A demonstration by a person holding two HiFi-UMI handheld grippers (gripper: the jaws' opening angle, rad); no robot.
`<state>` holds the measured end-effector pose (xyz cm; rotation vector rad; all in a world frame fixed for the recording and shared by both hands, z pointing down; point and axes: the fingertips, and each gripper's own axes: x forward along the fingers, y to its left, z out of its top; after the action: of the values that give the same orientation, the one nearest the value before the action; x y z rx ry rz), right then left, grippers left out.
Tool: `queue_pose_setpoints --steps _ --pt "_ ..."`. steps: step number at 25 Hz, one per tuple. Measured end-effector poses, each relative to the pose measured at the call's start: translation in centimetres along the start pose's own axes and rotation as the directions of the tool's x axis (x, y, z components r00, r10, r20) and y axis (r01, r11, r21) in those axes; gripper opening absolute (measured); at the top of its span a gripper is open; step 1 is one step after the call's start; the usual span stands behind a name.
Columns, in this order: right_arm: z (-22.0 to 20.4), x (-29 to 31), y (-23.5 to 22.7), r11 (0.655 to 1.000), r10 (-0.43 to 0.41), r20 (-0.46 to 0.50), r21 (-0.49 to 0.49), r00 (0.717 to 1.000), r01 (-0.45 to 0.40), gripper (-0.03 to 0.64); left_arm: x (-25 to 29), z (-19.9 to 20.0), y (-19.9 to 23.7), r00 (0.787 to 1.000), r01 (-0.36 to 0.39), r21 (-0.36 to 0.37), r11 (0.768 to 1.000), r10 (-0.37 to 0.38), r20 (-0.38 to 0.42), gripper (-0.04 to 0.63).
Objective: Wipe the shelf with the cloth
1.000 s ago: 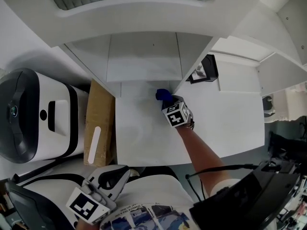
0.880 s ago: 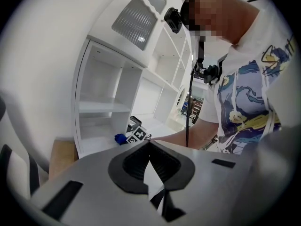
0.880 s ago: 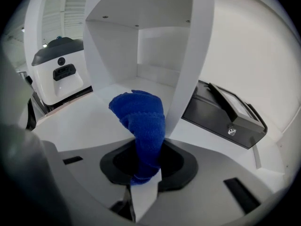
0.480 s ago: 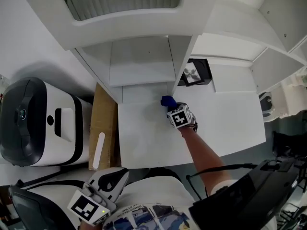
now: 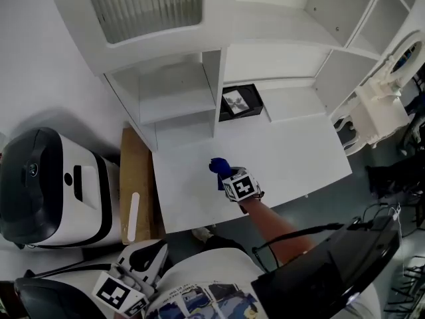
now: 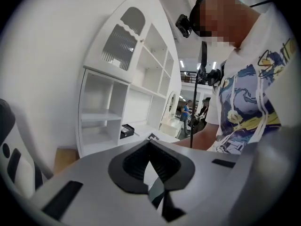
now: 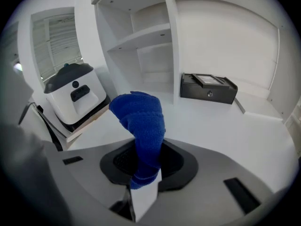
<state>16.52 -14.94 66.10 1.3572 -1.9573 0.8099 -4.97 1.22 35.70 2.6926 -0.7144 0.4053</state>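
Protruding from between the jaws of the right gripper (image 7: 143, 185), a blue cloth (image 7: 141, 121) is held pinched by its lower end, its free part bunched and curled over toward the left of the right gripper view. In the head view the right gripper (image 5: 229, 180) and the blue cloth (image 5: 218, 169) are seen over the flat white ledge (image 5: 292, 151) of the white shelf unit (image 5: 174, 92), out in front of its open compartments and apart from them; whether the cloth touches the ledge cannot be told. A small black box (image 5: 239, 102) is set at the back of the ledge, just right of the upright divider, and it is also seen in the right gripper view (image 7: 208, 88). A white and black appliance (image 5: 50, 178) stands to the left of the unit, with a brown board (image 5: 136, 185) between it and the ledge. The left gripper (image 5: 147, 261) is kept low near the person's printed shirt (image 5: 199, 301), well away from the shelf. In its own view the left gripper (image 6: 151, 178) is seen with jaws brought together and nothing between them.
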Motion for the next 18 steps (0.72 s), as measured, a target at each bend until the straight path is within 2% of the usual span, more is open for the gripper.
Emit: queue_pose_setpoints --steps 13,18 --pt "-5.4 -13.6 9.9 0.998 0.067 0.094 -0.02 0.993 -0.066 0.101 -6.1 -4.2 -6.6 0.995 0.085 0.004 0.996 -0.085 0.051 0.012" --pt "-7.9 -18.2 14.7 0.992 0.121 0.132 -0.045 0.984 -0.116 0.101 -8.5 -6.5 -9.2 0.994 0.098 -0.003 0.995 -0.098 0.054 0.012"
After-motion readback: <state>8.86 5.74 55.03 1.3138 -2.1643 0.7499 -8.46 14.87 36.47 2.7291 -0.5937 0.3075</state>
